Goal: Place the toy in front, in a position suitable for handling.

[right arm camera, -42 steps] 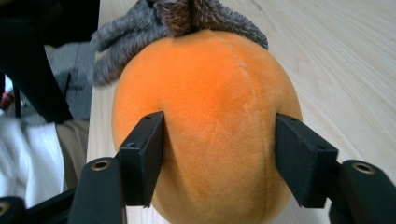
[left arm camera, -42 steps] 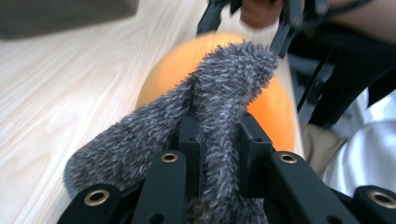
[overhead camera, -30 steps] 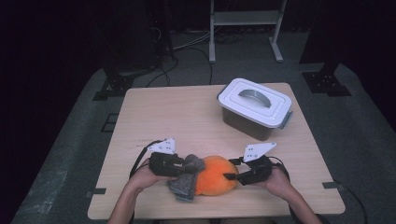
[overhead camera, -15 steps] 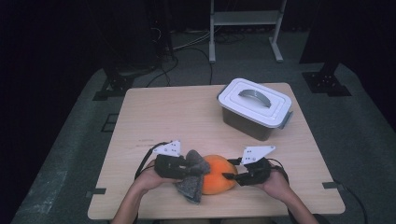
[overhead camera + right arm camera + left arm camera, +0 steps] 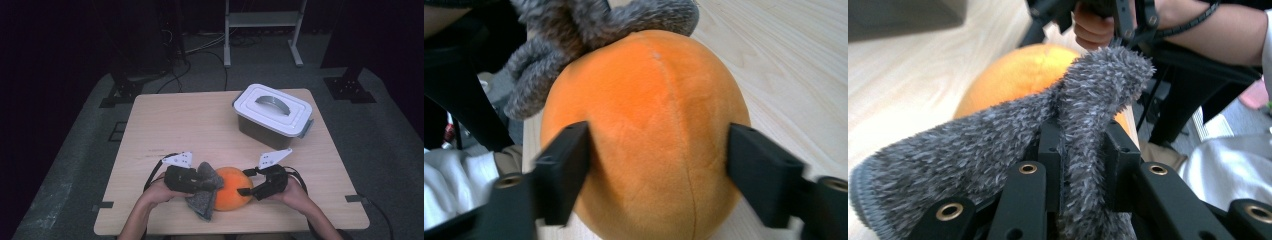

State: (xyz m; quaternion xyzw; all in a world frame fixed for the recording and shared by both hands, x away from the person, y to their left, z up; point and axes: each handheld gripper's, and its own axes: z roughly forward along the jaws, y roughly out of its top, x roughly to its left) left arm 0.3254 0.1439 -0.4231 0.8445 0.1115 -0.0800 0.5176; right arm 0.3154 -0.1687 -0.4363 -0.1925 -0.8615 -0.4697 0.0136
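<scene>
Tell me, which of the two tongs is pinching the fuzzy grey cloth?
The left tongs: their jaws are clamped on a fold of the grey cloth. The right tongs straddle the orange plush ball.

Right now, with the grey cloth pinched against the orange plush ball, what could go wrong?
1. The right gripper has just been opening its jaws around the orange plush ball; the ball may roll off the near table edge.
2. The left gripper pinches only a fold of the grey fuzzy cloth; a pull could slip it free.

Black tongs (image 5: 245, 191), grey three-cornered plates
</scene>
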